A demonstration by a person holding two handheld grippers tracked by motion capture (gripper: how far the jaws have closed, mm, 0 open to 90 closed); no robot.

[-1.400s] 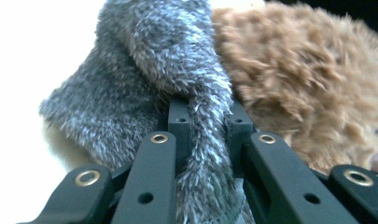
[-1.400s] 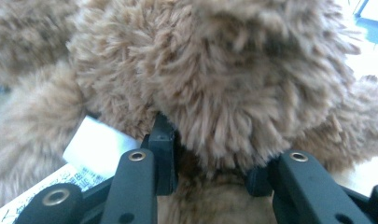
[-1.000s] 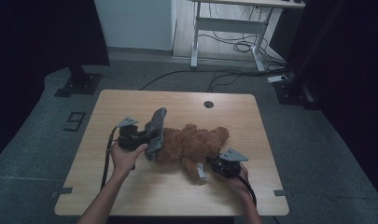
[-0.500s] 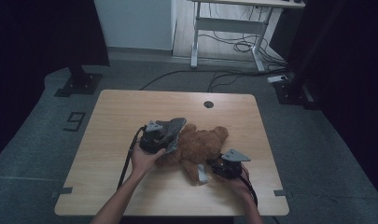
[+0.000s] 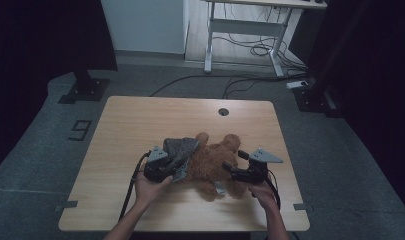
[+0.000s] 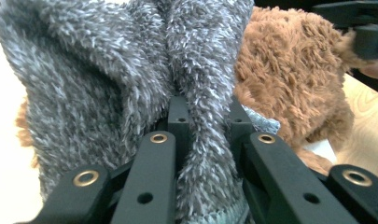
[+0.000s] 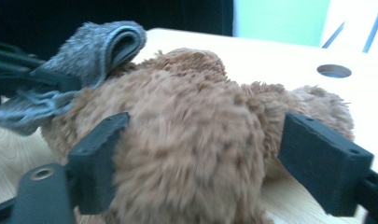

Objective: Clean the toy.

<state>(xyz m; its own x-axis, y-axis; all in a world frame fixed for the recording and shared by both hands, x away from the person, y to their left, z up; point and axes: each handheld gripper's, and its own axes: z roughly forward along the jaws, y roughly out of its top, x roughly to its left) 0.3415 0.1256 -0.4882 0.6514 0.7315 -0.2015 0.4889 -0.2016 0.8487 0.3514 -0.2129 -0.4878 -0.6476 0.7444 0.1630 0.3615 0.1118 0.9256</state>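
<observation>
The left claw (image 5: 176, 159), clamped on the grey cloth (image 6: 130, 93), has carried it down over the bear (image 5: 215, 162) since a second ago. The right claw (image 7: 210, 154) has just spread wide, bear between its jaws; dressing looks underway

the light wooden surface (image 5: 140, 120) lies bare across its whole far half and down its left side, so a hand could pass freely there; a small round cable hole (image 5: 223, 111) sits near the far edge. the near middle is blocked by the brown plush teddy bear (image 5: 215, 162), with the fluffy grey knitted garment (image 5: 182, 149) draped against its left side. the left gripper (image 5: 176, 161) crowds that flank and the right gripper (image 5: 231, 172) the other, leaving narrow strips of bare wood along the near edge and right rim.
</observation>
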